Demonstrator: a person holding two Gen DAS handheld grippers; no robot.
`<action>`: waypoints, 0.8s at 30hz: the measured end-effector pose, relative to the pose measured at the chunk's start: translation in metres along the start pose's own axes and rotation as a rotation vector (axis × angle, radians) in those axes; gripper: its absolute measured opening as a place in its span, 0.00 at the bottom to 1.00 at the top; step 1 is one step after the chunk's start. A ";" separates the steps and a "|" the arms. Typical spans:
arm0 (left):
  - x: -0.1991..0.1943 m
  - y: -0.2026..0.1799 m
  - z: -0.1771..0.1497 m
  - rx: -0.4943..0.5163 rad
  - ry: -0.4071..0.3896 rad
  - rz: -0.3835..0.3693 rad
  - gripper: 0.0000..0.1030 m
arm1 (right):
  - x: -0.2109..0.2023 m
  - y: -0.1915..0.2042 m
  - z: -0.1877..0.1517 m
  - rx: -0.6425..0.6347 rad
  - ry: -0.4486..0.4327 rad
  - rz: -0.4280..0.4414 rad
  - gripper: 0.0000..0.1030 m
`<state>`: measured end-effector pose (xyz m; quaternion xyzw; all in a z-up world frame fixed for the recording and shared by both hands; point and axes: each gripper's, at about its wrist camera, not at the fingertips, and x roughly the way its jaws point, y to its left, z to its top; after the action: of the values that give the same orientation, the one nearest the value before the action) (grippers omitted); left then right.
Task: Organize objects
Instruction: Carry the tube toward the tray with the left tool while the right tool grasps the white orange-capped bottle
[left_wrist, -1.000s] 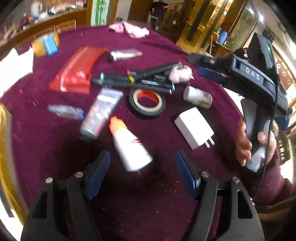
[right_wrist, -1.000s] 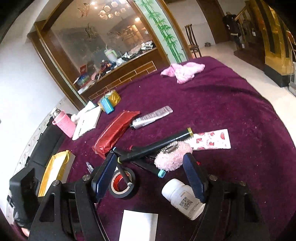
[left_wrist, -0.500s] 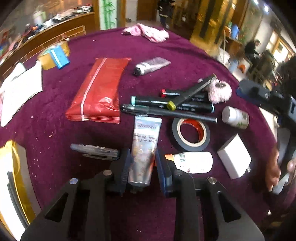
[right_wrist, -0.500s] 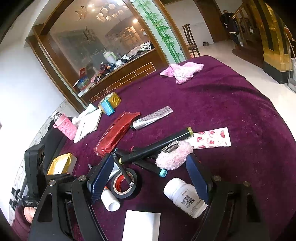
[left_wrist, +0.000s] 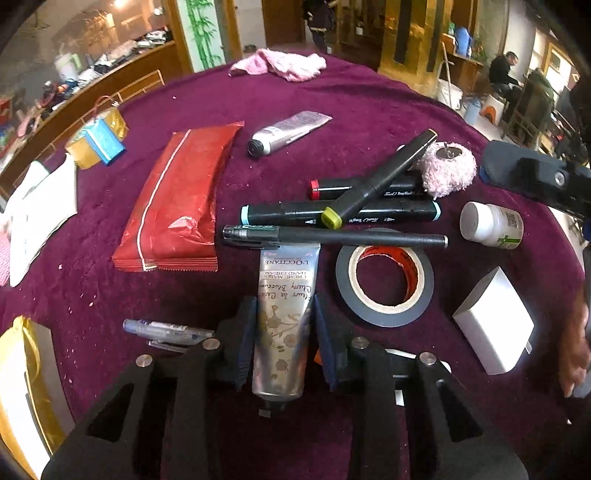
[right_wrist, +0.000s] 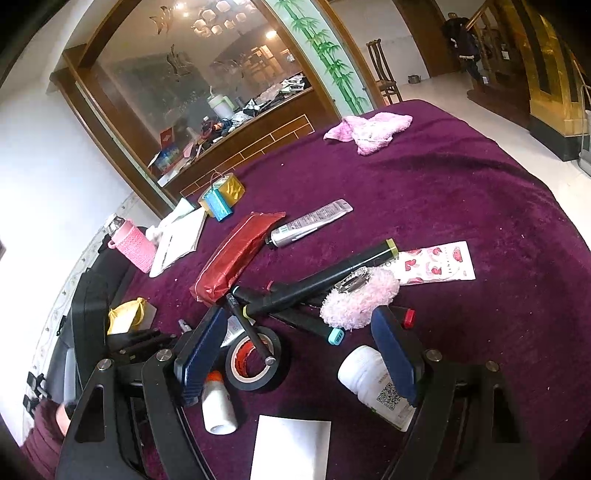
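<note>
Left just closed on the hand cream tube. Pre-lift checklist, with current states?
1. Left gripper has just been closing; fingers press both sides of the hand cream tube: ok.
2. Grip centred along the tube: not ok, it sits toward the cap end.
3. Tube's crimped end free: not ok, it lies under the black pen.
4. Roll of tape apart from the tube: ok, beside it.
5. Right gripper out of the way: ok, open, holding nothing, above the tape and white bottle.
6. Tube cap shut: cannot tell.
</note>
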<state>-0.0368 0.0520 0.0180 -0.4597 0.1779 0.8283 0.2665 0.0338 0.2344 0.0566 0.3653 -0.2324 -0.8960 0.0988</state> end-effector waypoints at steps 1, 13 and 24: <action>-0.002 0.002 -0.002 -0.025 -0.006 -0.015 0.26 | 0.001 0.000 0.000 -0.002 0.002 -0.003 0.73; -0.112 0.031 -0.067 -0.276 -0.234 -0.114 0.27 | 0.011 0.032 -0.015 -0.168 0.036 0.002 0.73; -0.183 0.071 -0.139 -0.446 -0.346 -0.055 0.27 | 0.033 0.111 -0.046 -0.427 0.252 0.003 0.73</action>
<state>0.0928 -0.1308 0.1071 -0.3634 -0.0695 0.9055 0.2076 0.0432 0.1105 0.0621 0.4448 -0.0243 -0.8720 0.2031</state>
